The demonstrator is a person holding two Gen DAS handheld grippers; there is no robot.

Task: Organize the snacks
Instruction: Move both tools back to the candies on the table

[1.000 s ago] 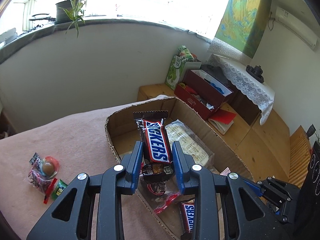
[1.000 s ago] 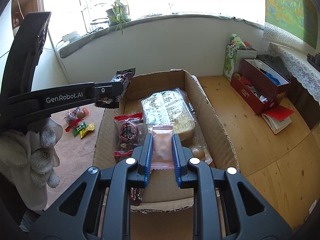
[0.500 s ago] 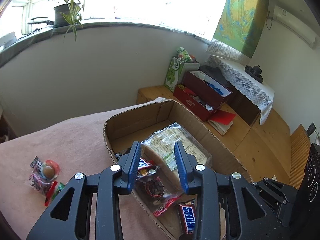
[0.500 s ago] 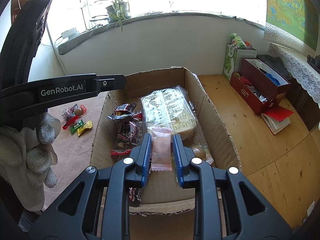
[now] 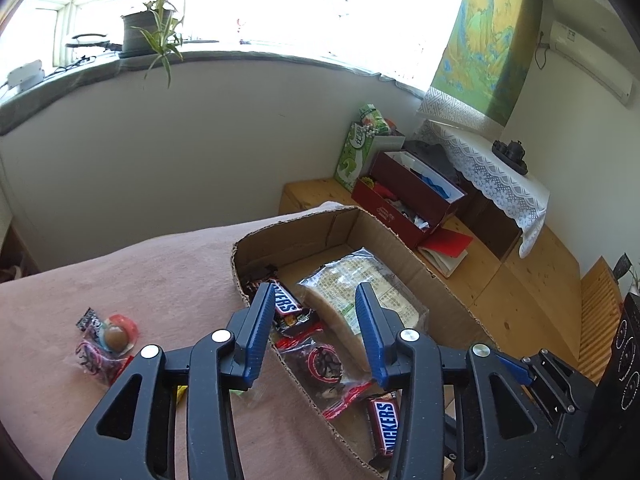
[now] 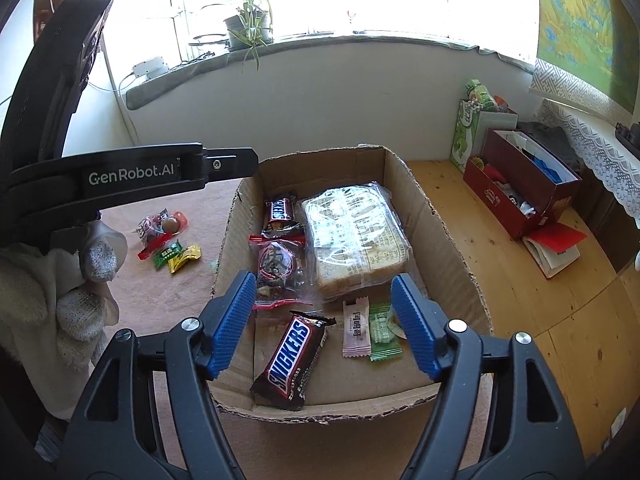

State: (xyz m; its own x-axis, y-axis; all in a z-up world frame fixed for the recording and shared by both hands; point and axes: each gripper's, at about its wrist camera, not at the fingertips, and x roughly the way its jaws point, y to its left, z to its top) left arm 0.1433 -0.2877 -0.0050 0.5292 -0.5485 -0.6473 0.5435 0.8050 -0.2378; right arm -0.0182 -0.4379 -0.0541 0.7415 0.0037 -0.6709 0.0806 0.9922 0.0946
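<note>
Right tool [image 6: 324, 320]: jaws opening wide, nothing between the pads, poised over the near end of the box [image 6: 448, 240]. Left tool [image 5: 312, 332]: jaws opening, narrower, empty, above the box's left wall.

Box: open, torn corrugated cardboard, on a pink cloth-covered bench [image 5: 120, 280]. Inside: a Snickers bar [image 6: 292, 360] at the near end; beside it a pink sachet [image 6: 356, 334] and a green sachet [image 6: 385, 336]; farther in, a clear bag of sliced bread [image 6: 356, 236], a red-edged clear packet [image 6: 276, 268] and a second Snickers [image 6: 281, 212].

Loose candies [image 6: 170, 240] lie on the cloth left of the box. A gloved hand [image 6: 80, 300] holds the left tool.
</note>
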